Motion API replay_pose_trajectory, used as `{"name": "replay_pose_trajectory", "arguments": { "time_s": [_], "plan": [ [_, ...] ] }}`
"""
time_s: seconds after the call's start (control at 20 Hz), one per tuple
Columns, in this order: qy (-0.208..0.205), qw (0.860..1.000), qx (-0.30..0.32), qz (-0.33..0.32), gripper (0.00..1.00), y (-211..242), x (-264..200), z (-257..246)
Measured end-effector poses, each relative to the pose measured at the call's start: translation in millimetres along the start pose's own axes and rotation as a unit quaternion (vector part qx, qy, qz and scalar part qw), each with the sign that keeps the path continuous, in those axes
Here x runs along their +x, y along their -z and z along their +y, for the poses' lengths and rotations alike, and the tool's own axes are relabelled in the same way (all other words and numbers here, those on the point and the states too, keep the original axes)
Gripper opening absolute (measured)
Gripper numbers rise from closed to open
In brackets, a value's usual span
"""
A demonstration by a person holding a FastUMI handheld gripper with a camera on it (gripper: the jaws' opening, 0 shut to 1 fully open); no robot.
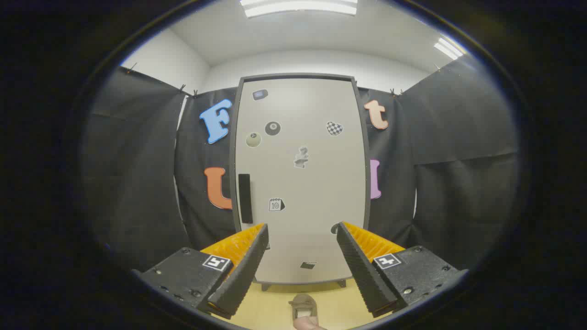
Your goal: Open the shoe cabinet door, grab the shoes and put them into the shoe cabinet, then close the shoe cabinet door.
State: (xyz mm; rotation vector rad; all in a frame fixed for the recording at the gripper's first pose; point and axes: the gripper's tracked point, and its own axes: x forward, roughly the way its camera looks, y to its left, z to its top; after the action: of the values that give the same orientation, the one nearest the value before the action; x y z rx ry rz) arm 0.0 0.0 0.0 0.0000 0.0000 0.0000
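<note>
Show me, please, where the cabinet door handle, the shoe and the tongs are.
door handle [245, 198], gripper view, middle of the dark vertical bar.
shoe [303, 306], gripper view, its upper, on the floor before the cabinet.
tongs [302, 229], gripper view, open gap between fingertips.

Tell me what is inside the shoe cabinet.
That cannot be seen: the shoe cabinet's door is closed, showing only stickers and a dark handle. One shoe lies on the floor in front of the cabinet, between the fingers of the open gripper, which holds nothing.

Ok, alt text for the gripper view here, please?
The gripper is open, empty, facing the closed shoe cabinet door with its dark handle on one edge. A brown shoe sits on the floor between the fingers.
</note>
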Motion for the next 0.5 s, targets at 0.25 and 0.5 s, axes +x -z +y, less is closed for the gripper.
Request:
{"name": "replay_pose_trajectory", "arguments": {
  "time_s": [0.25, 0.5],
  "plan": [
    [0.006, 1.0, 0.017, 0.013, 0.99, 8, 13, -11],
    [-0.007, 0.999, 0.049, 0.008, 0.99, 4, 22, -14]
  ]
}}
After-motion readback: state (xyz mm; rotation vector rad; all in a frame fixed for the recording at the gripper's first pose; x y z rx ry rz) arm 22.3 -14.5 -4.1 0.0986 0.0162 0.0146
